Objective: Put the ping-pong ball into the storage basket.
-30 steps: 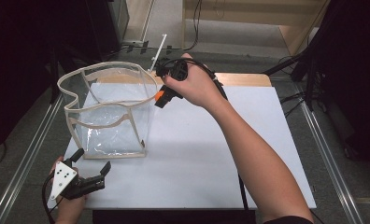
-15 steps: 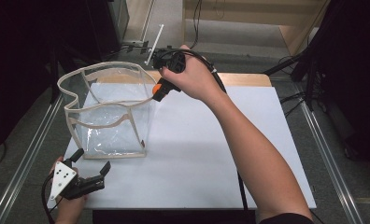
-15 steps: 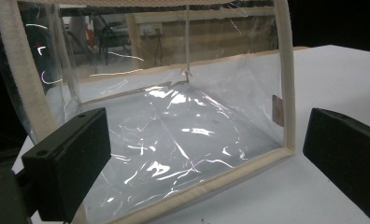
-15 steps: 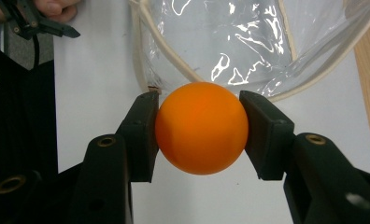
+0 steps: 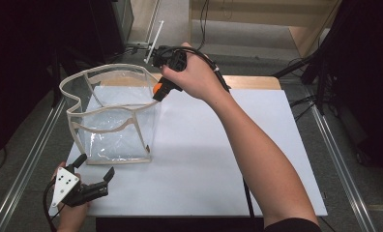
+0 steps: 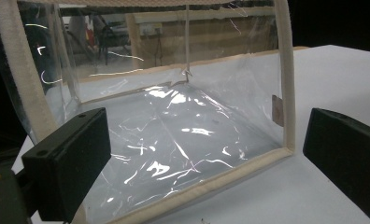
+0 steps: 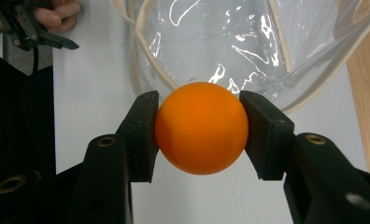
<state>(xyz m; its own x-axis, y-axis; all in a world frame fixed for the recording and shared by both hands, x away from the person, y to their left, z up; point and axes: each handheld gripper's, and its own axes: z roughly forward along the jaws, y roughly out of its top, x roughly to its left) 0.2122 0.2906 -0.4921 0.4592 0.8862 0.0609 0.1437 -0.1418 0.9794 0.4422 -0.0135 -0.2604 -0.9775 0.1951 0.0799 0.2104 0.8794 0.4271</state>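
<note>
Nearest, at seven o'clock on the white table [image 5: 238,159], left gripper [image 5: 94,175] idle, jaws spread wide and empty, aimed at the near wall of the clear bag [image 5: 114,130]. Beyond, toward eleven o'clock, right gripper [image 5: 156,93] clamped on the orange ball [image 7: 201,127], poised just at the bag's far right rim. Probably the drop-in step: next, carry past the beige rim [image 5: 107,70], centre over the opening, then release.

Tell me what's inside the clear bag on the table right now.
Nothing visible inside the clear bag: through its walls only its own crinkled plastic bottom shows. The orange ball is outside, clamped in the right tongs near the bag's rim. No part of the interior is covered.
</note>
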